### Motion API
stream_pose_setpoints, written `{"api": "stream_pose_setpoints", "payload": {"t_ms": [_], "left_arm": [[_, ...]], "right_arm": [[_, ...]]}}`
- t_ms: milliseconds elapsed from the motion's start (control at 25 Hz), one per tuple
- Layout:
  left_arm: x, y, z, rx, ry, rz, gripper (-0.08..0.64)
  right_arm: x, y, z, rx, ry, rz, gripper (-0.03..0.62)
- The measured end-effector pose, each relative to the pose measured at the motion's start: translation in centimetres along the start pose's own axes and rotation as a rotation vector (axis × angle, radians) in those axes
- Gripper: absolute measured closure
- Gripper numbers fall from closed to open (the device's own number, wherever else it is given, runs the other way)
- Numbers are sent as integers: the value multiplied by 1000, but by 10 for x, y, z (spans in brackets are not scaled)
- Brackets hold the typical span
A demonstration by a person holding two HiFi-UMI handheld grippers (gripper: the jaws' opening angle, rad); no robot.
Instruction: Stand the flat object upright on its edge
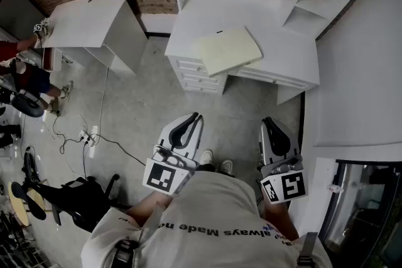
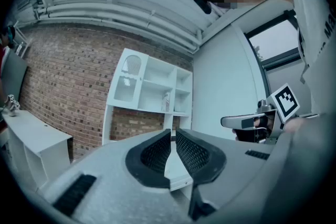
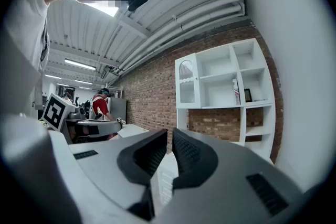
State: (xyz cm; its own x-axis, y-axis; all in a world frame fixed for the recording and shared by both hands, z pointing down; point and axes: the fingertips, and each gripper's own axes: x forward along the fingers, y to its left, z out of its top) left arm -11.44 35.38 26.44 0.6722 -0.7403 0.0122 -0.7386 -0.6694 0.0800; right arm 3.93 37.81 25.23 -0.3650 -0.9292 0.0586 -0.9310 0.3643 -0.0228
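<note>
Both tongs idle ahead of the lift: I held the left tongs (image 1: 195,116) and the right tongs (image 1: 267,121) level and close in front of my body. Each pair was pressed together with nothing between its pads, as each gripper view confirmed (left tongs (image 2: 172,134), right tongs (image 3: 169,137)).

The flat object (image 1: 227,51), a pale yellow sheet-like slab, lay face down on the white worktop (image 1: 286,53). It sat well apart from both tongs, on the far side of a stretch of bare floor (image 1: 144,110), and close to the worktop's near edge, above the drawers (image 1: 198,77). I could not tell whether its near left corner hung over that edge.

Its long axis ran left to right across my line of approach, skewed a little so that the right end sat farther away. The object lay almost straight ahead, between the lines of the two tongs. Neither was plainly nearer, though the left pointed a shade more toward it.

I judged the reach not yet begun. Both long edges looked open to a pinch from either side.
</note>
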Motion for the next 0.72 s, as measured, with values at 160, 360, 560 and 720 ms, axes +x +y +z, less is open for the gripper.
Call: {"api": "stream_pose_setpoints", "payload": {"t_ms": [160,360,560,720], "left_arm": [[4,9,0,-14,-22,-30,529],[7,21,-11,-39,23,-39,529],[20,31,-15,-33,20,-42,529],[36,37,-12,-34,1,-45,529]], "right_arm": [[12,7,-4,-9,0,-9,557],[27,17,-10,-18,-5,-1,555],[43,10,-12,-11,-6,15,555],[60,2,-13,-23,-7,38,555]]}}
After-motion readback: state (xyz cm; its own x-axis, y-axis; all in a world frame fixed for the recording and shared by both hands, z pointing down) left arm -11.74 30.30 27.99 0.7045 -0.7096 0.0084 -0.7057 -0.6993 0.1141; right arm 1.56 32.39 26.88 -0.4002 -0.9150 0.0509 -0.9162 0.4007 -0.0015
